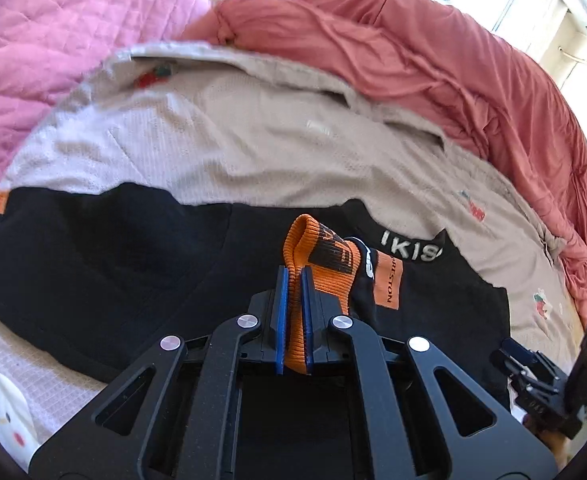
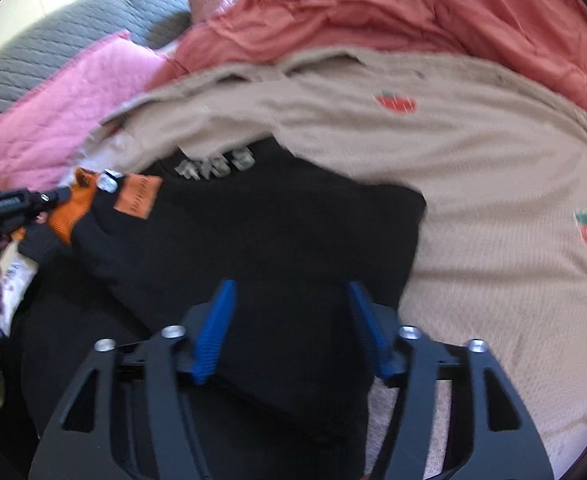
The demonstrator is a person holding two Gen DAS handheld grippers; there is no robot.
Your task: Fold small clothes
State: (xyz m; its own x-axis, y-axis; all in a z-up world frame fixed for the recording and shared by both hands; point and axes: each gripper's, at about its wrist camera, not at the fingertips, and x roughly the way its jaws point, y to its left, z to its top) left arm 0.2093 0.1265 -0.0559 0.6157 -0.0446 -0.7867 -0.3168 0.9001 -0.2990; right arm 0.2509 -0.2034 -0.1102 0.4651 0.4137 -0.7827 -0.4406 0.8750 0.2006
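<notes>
Pinching ribbed orange cuff (image 1: pixel 295 300), left hand-held gripper (image 1: pixel 294 280), black knit garment (image 1: pixel 93 272)

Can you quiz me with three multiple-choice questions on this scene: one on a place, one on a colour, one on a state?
1. Where does the black garment lie?
A. on the beige blanket
B. on a chair
C. in a basket

2. What colour is the cuff in the left gripper?
A. green
B. orange
C. white

3. How is the right gripper?
A. shut on a sock
B. shut on nothing
C. open

Answers: 1 A, blanket shows around it; 2 B, orange ribbing between the fingers; 3 C, blue fingers stand apart.
</notes>
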